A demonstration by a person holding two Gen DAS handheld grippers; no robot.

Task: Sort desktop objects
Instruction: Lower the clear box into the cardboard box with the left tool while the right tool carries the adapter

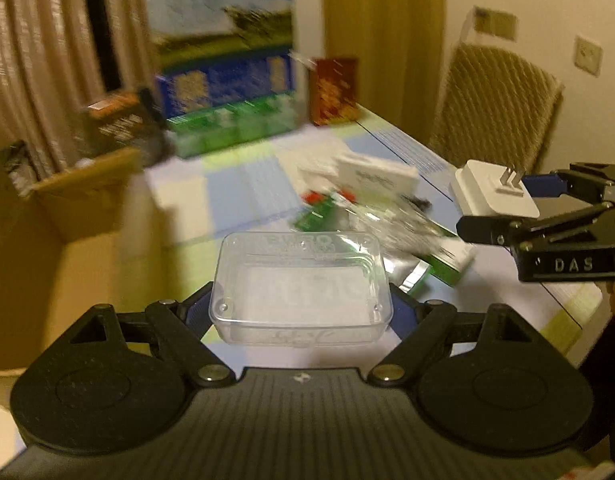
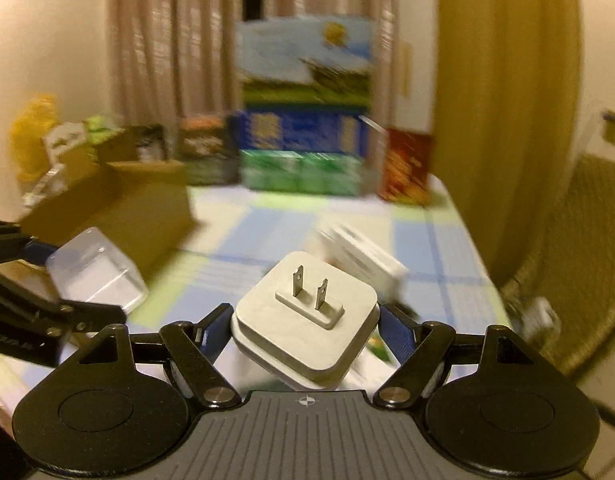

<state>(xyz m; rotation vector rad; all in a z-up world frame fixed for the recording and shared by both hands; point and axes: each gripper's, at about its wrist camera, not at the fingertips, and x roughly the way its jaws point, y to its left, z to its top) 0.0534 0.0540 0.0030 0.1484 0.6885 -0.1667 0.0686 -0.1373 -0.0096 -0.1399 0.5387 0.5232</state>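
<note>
Held aloft above checked tabletop (image 1: 243, 176): clear rectangular plastic box (image 1: 301, 286) clamped crosswise in left gripper (image 1: 301, 312), white square two-prong charger plug (image 2: 305, 320) pinched in right gripper (image 2: 305, 332), open brown cardboard carton (image 2: 119, 196) nearer the left.

— Left gripper (image 1: 301, 308)?
— Raised off the surface, jaws drawn in from both sides and clamped on a clear plastic box (image 1: 301, 286) sitting square between them, blue pads (image 1: 197, 312) pressed to its short ends.
— And the right gripper (image 2: 305, 332)?
— Also lifted, jaws closed against a white plug adapter (image 2: 307, 322) tilted between them, prongs facing up and forward. Seen from the left wrist, off to the right, level with the left jaws.
</note>
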